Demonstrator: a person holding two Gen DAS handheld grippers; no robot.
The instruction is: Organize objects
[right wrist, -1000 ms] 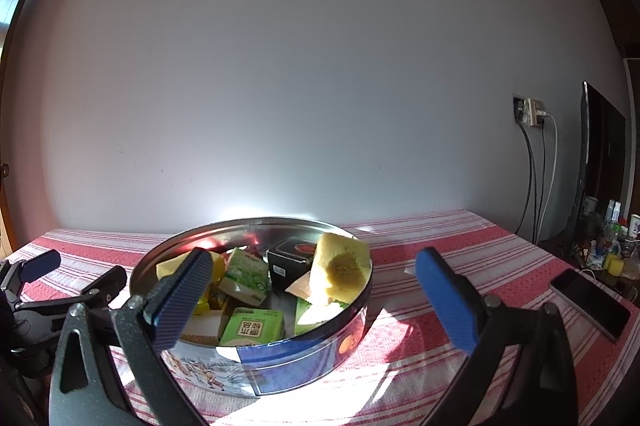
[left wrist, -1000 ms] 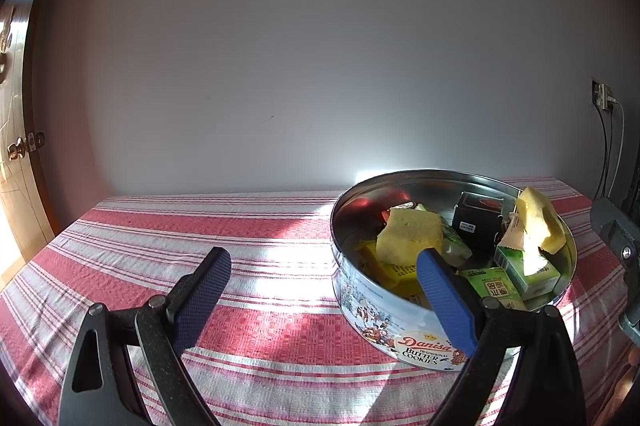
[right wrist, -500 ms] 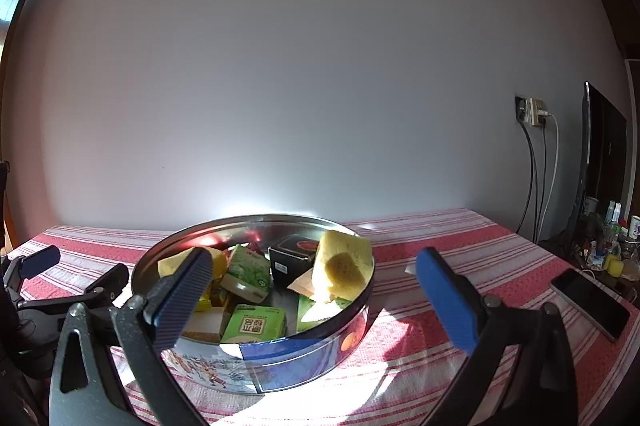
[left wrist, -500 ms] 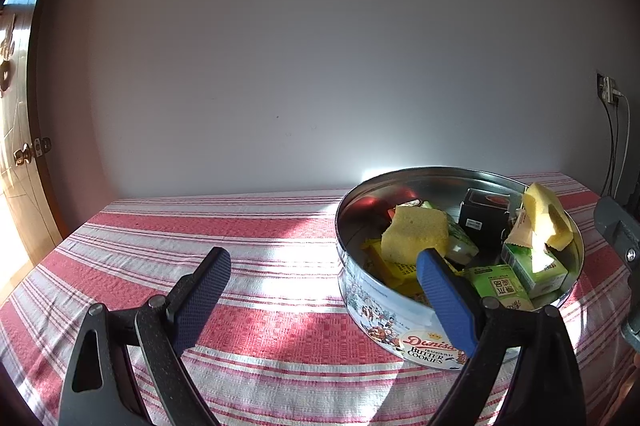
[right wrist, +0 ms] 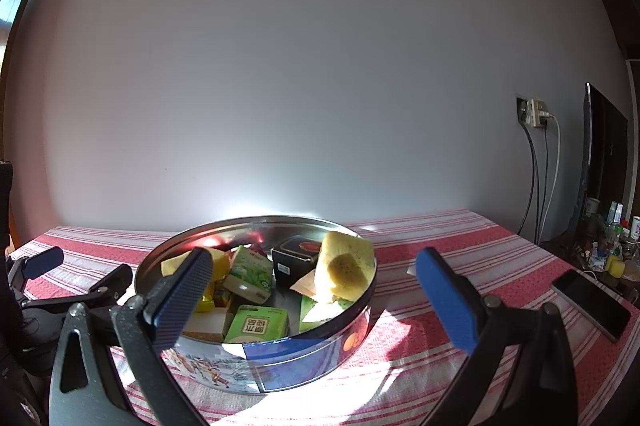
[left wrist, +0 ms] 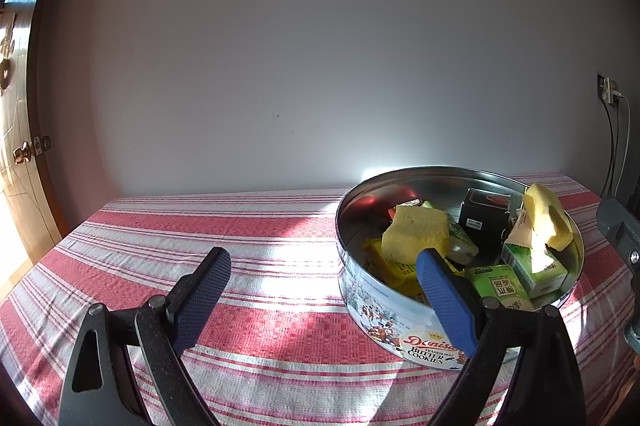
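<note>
one tin, both grippers empty

1 round cookie tin (left wrist: 400, 310) sits on the red & white striped tablecloth (left wrist: 240, 226), lid off, w/ everything piled inside. counted in the tin: 2 yellow sponges, one lying toward the left (left wrist: 416, 234), one propped against the right rim (right wrist: 346, 266); 1 black box (right wrist: 294, 260) near the middle; at least 3 green cartons, e.g. the front one (right wrist: 258, 324); some yellow packets under the left sponge, number unclear.

left gripper (left wrist: 322, 286) has jaws spread wide, nothing between them, held over the cloth just left of the tin. right gripper (right wrist: 314, 290) also spread wide & empty, w/ the tin showing between its fingers.

1 phone (right wrist: 590, 300) lies at the table's right edge, well apart from the tin.
</note>
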